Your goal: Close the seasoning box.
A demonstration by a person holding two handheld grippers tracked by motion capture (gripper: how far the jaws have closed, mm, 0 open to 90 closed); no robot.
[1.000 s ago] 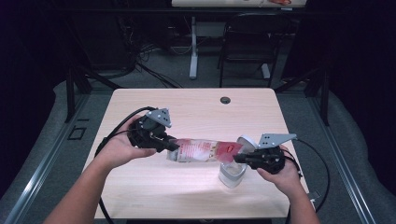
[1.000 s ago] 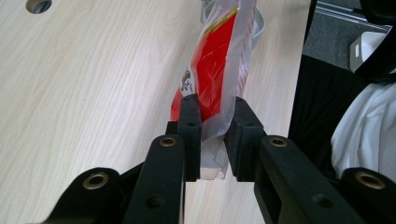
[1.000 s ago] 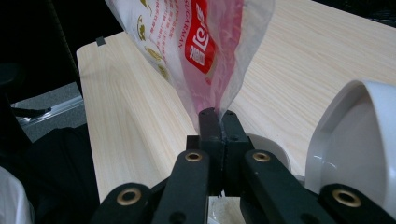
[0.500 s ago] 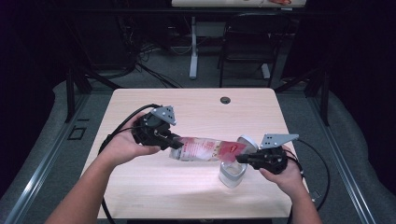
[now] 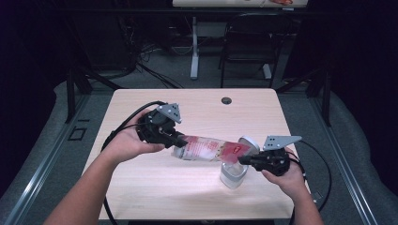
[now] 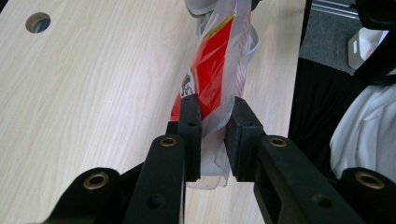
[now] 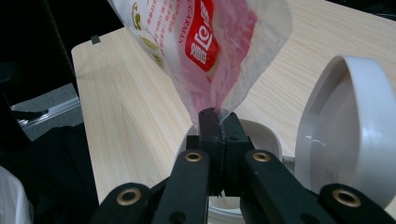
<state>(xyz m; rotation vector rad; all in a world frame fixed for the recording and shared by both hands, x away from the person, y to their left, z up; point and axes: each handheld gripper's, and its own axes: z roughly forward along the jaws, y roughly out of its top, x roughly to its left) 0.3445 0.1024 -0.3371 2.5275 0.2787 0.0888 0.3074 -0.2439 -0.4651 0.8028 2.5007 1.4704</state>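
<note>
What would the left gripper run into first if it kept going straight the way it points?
Probably the bag itself: the left gripper already pinches one end, and the bag stretches along its line. Beyond that stands the white container, then the right gripper, though depth is hard to judge.

The bag [image 5: 209, 149] hangs stretched above the table [image 5: 141, 187], across its middle toward the right edge, the left gripper [image 5: 180, 139] at its left end and the right gripper [image 5: 243, 161] at its right end. The container [image 5: 233, 174] stands on the table near the front right corner, just under the bag's right end, its lid [image 5: 248, 143] tipped up behind it. The hole [image 5: 226, 100] sits near the back edge, right of centre, well apart from the bag.
</note>
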